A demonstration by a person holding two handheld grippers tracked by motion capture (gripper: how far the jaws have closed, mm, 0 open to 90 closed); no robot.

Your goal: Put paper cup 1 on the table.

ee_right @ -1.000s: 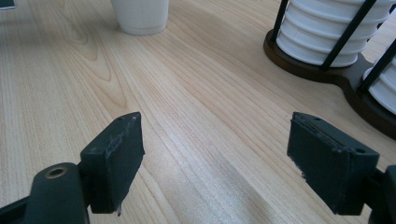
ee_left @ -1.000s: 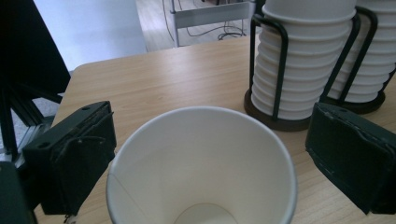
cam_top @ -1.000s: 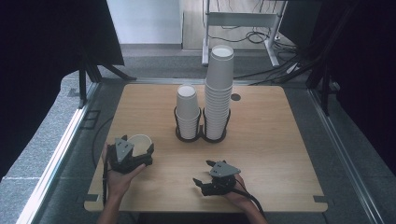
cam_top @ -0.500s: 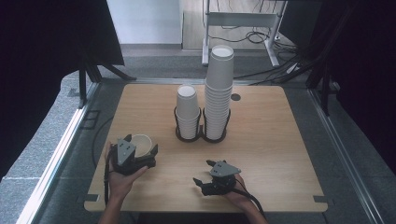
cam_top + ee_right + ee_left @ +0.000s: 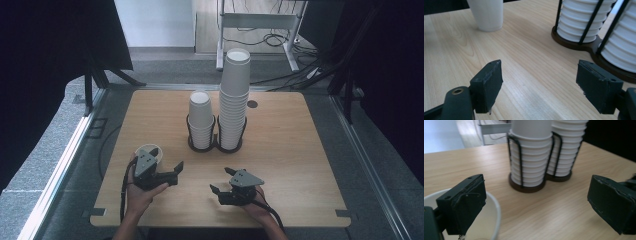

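L claw (image 5: 172, 170) wide open, 1 jaw inside paper cup (image 5: 150, 151) rim; R claw (image 5: 216, 192) open, empty.

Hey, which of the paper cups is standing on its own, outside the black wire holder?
The single cup at the table's front left, beside the left gripper. All the others are nested in two stacks inside the holder.

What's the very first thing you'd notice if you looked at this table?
The tall stack of white cups at the table's middle back, beside a shorter stack in the same black wire holder. Nearer the person, a single white cup stands by the open left tool.
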